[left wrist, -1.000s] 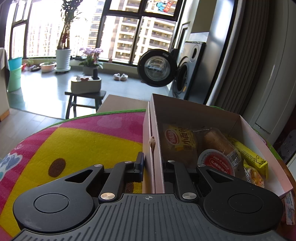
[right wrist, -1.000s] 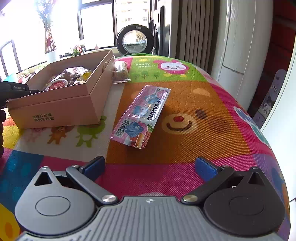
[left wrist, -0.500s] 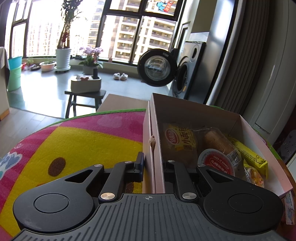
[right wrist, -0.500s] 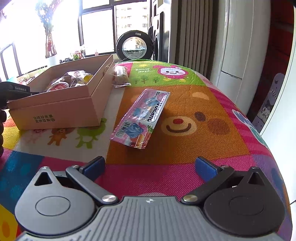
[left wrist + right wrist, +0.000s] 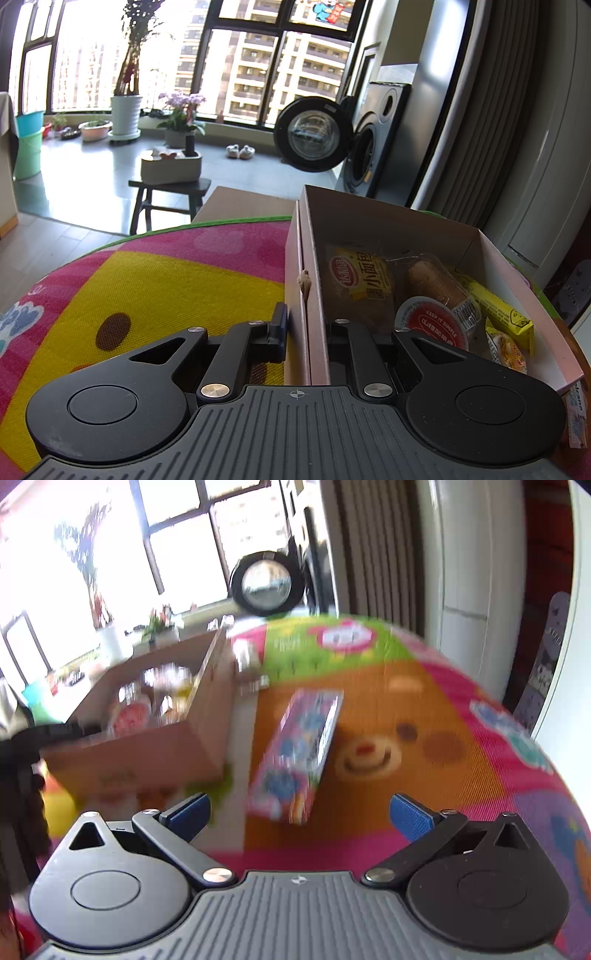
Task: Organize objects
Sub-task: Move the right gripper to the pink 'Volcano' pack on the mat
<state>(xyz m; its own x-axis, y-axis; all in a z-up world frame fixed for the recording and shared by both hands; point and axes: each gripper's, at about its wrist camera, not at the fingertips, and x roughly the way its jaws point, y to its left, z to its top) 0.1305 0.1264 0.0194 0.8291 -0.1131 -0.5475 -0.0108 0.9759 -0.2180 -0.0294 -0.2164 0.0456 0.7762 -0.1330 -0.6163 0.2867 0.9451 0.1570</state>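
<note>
Left gripper (image 5: 306,328) clamped on near side wall of cardboard box (image 5: 388,225), one finger outside, one inside, wall pinched between them; likely holding box steady so it doesn't slide on playmat (image 5: 155,280) while other hand loads it. Box open on top, already holds snacks: yellow bread packet (image 5: 360,278), clear-wrapped bun (image 5: 436,284), red-lidded cup (image 5: 430,326), yellow bar (image 5: 496,308) along far wall, another small yellow packet (image 5: 504,349) in near corner. Right gripper (image 5: 299,812) has jaws wide apart, nothing between them, blue pads visible either side, pointed at pink-blue snack pack (image 5: 301,749) lying flat on orange bear panel of mat, just right of box, not touching it as far as can be told. Right view is motion-blurred, so fine detail of pack is unreadable. Pack is long and flat, lengthwise toward gripper; judgement: open jaws are lined up to straddle its width for pickup, then drop into box. Another small wrapped item (image 5: 249,664) sits past box's far corner on mat, too blurred to identify, probably also left to pack. Task partway: several items boxed, at least one loose. Risk: thin foil pack may slip or fold if pinched at edge.
</note>
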